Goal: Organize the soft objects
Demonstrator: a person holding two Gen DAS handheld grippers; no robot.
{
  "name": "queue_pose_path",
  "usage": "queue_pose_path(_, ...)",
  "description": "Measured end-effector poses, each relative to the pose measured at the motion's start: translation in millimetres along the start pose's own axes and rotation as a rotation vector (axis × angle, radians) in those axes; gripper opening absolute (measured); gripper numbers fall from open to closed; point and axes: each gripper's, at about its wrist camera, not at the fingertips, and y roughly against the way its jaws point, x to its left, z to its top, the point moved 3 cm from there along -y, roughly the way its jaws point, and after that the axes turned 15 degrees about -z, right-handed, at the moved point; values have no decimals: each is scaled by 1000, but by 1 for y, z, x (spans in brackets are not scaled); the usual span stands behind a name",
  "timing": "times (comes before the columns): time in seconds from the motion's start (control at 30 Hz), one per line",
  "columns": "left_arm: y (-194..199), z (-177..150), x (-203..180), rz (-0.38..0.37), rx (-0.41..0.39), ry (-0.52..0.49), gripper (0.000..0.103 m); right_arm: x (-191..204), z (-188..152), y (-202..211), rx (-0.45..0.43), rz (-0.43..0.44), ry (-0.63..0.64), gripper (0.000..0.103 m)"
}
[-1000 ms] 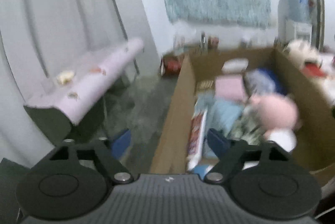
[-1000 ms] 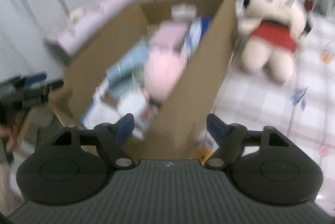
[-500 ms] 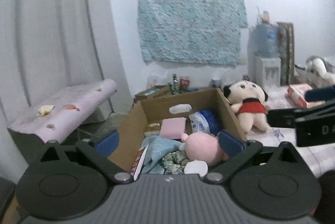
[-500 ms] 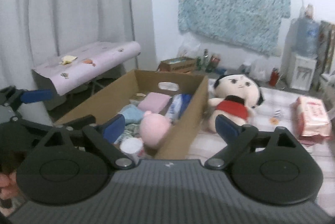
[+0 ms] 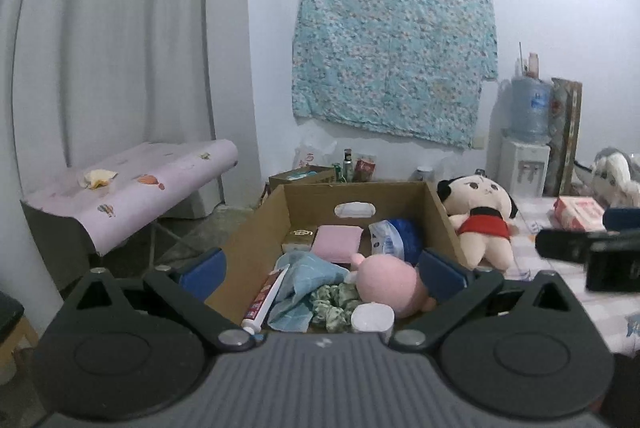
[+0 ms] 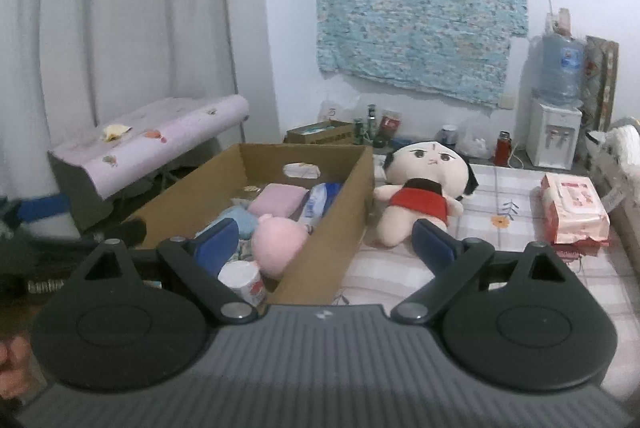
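Observation:
An open cardboard box (image 5: pixel 256 240) stands ahead on the left. It holds a pink plush (image 5: pixel 388 284), a blue cloth (image 5: pixel 304 276), a pink pad (image 5: pixel 336 240), a toothpaste tube (image 5: pixel 266 294) and a white roll (image 5: pixel 372 318). My left gripper (image 5: pixel 320 270) hangs open and empty over the box's near end. My right gripper (image 6: pixel 325 242) is also open and empty, above the box's right wall (image 6: pixel 320 228). A doll in a red dress (image 6: pixel 420 195) lies just right of the box on the checked cloth. The pink plush (image 6: pixel 278 242) shows in the right wrist view too.
A pink tissue pack (image 6: pixel 572 211) lies on the checked cloth (image 6: pixel 500 195) at the right. A pink-covered folding board (image 5: pixel 132 187) stands left of the box. Bottles, a small carton and a water dispenser (image 6: pixel 554 135) line the far wall. Curtains hang at the left.
Both grippers have drawn back and up from the box and their jaws have spread wider. The views now take in the whole box and the wall; the pink plush stays in the box.

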Motion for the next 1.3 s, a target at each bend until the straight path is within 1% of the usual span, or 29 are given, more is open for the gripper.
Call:
queue_pose_path(0.1,3,0,0,5,1,4,103,9,0,2,-8,-31,41,95)
queue_pose_path(0.23,3,-3,-4,43,10,-23,103,14,-3,5,-10,-16,50,96)
queue_pose_path(0.37,0,-4,-6,31,20,-26,103,18,-6,6,-6,-21,75,97)
queue_pose_path(0.47,-3,-3,-8,38,27,-30,103,18,-5,5,-7,-24,74,97)
queue_pose_path(0.6,-4,-3,-12,86,29,-57,103,16,-5,5,-7,-21,62,98)
queue_pose_path(0.8,-2,-3,-12,46,34,-19,103,15,-2,6,-9,-36,65,100)
queue_pose_path(0.87,-2,-3,-12,43,38,-9,103,15,-1,7,-11,-37,67,100)
queue_pose_path(0.9,-2,-3,-12,46,41,-9,103,15,-1,7,-11,-39,66,100)
queue_pose_path(1.0,-4,-3,-15,88,64,-29,103,15,-1,7,-11,-45,69,101)
queue_pose_path(1.07,-4,-2,-17,97,62,-42,103,12,-1,7,-11,-53,65,101)
queue_pose_path(1.17,-4,-1,-18,90,50,-36,103,7,-1,7,-8,-54,49,101)
queue_pose_path(1.3,-4,0,-16,110,25,-25,103,2,-3,7,-12,-73,35,101)
